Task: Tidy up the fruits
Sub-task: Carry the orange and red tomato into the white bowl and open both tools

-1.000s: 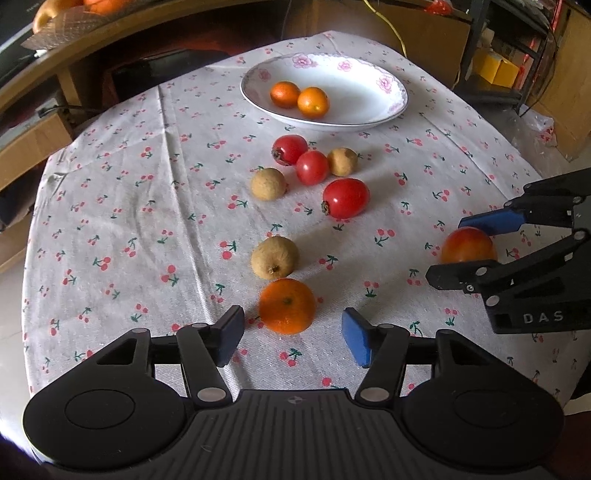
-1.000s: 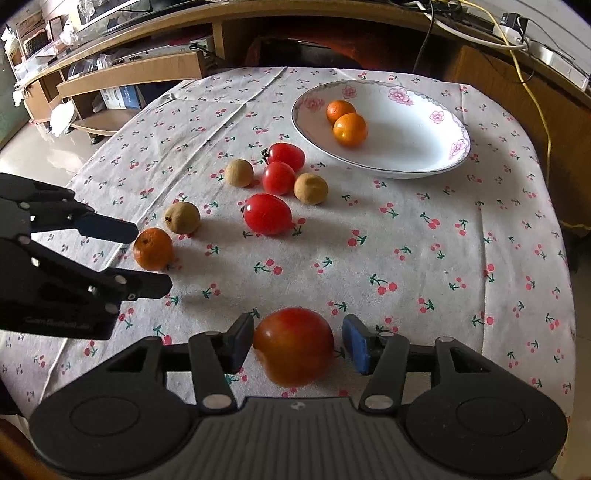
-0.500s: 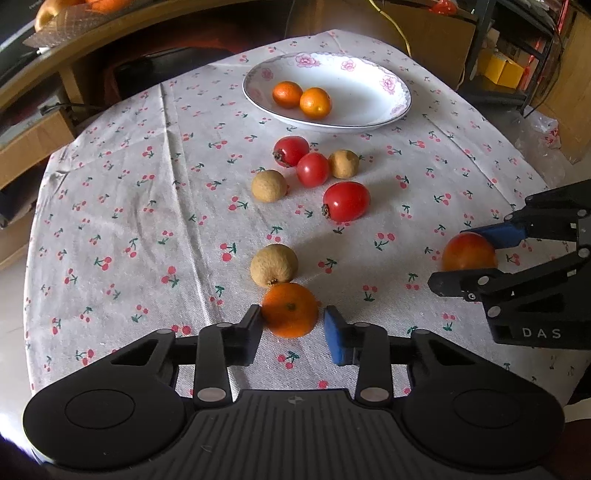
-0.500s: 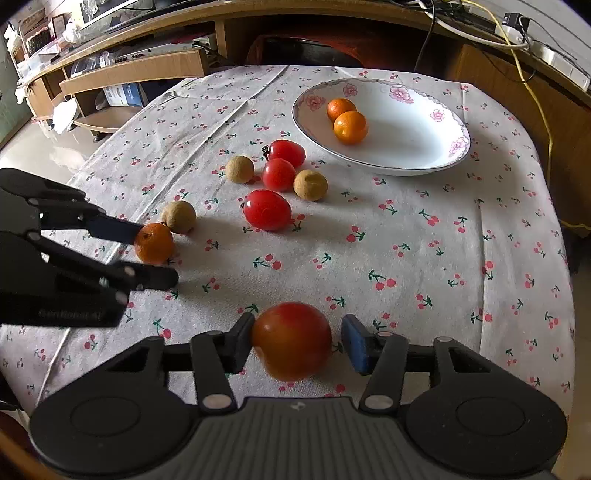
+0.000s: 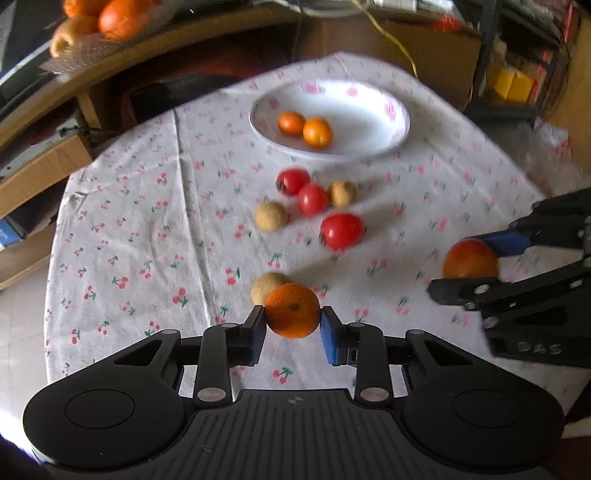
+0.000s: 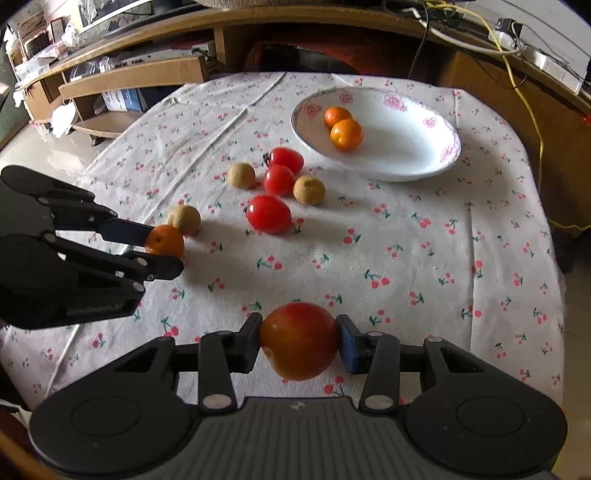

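Note:
In the left wrist view my left gripper [image 5: 292,322] has both pads against a small orange [image 5: 291,308], and its jaws are closing on it. In the right wrist view my right gripper [image 6: 300,341] has both pads against a larger red-orange fruit [image 6: 299,354], its jaws closing as well. Each gripper shows in the other's view: the right gripper [image 5: 476,267] with its fruit [image 5: 469,258], the left gripper [image 6: 164,248] with its orange [image 6: 166,238]. A white flowered plate [image 6: 406,176] at the far side holds two oranges [image 6: 345,133].
On the cherry-print tablecloth [image 6: 443,258] lie three red tomatoes [image 6: 269,214] and three brown round fruits [image 6: 309,189], one brown fruit [image 5: 266,285] just behind the held orange. Wooden shelves [image 6: 140,77] and cables ring the table. A basket of oranges [image 5: 107,22] stands far left.
Both grippers have narrowed onto their fruits; the left one, wide apart a second ago, now pinches the orange. The left view now sits a little higher and is blurred.

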The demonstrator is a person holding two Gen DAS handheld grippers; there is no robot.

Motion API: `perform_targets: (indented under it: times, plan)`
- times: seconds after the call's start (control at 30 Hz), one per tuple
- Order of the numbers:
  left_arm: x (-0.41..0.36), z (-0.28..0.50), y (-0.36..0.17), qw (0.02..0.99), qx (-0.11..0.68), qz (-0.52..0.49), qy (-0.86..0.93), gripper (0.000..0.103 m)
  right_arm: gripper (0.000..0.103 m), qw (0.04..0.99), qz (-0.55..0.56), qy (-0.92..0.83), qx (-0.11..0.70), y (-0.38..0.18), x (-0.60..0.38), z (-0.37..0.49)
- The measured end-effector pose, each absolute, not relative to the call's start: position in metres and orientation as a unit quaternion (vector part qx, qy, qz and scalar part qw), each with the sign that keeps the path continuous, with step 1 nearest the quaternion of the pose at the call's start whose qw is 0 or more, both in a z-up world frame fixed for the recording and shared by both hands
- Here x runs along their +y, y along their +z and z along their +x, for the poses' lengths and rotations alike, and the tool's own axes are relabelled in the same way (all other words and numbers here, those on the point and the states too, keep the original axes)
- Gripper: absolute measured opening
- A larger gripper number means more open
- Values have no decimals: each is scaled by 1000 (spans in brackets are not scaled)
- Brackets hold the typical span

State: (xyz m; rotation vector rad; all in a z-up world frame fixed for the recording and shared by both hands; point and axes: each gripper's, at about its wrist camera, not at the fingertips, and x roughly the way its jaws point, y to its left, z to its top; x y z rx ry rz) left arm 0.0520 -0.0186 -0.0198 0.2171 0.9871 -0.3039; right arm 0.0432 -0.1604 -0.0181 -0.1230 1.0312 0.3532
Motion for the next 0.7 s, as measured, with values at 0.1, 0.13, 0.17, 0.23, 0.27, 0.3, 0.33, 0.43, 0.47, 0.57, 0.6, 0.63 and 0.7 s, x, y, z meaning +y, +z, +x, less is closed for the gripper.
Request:
perform_targets:
  times: [0.1, 0.13, 0.17, 0.23, 0.27, 0.3, 0.33, 0.43, 0.47, 0.57, 0.6, 0.63, 0.7]
  plan:
    - [-24, 53, -11, 870, 459, 101, -149, 39, 40, 861, -53, 169, 476, -7, -161, 46]
    - [-26, 55, -10, 871, 457, 100, -151, 39, 40, 864, -50, 168, 472, -3, -161, 47]
    - [-27, 58, -9, 871, 456, 97, -155, 39, 40, 866, -46, 167, 468, -1, -162, 48]
    - [-31, 65, -8, 871, 453, 95, -163, 39, 40, 870, -41, 165, 462, 2, -163, 51]
    - [-33, 69, -8, 872, 451, 94, -167, 39, 40, 871, -40, 164, 461, 3, -163, 53]
    - [-33, 71, -7, 872, 450, 91, -170, 39, 40, 872, -39, 161, 461, 2, -164, 56]
    - [-34, 74, -7, 872, 449, 89, -172, 39, 40, 872, -38, 158, 461, 2, -165, 58]
    - [-36, 85, -7, 873, 446, 82, -176, 40, 41, 872, -30, 147, 466, -3, -169, 70]
    - [-37, 88, -7, 874, 446, 80, -177, 40, 41, 872, -27, 144, 466, -4, -170, 74]
    - [-39, 99, -5, 876, 443, 73, -177, 40, 41, 875, -20, 139, 463, -3, -172, 86]
    - [-40, 103, -4, 876, 442, 72, -178, 40, 41, 877, -18, 138, 461, -2, -173, 89]
    - [-42, 106, -3, 877, 440, 71, -178, 40, 41, 878, -15, 136, 458, -1, -174, 92]
    - [-44, 114, -2, 878, 438, 70, -179, 40, 41, 881, -10, 131, 454, 1, -177, 99]
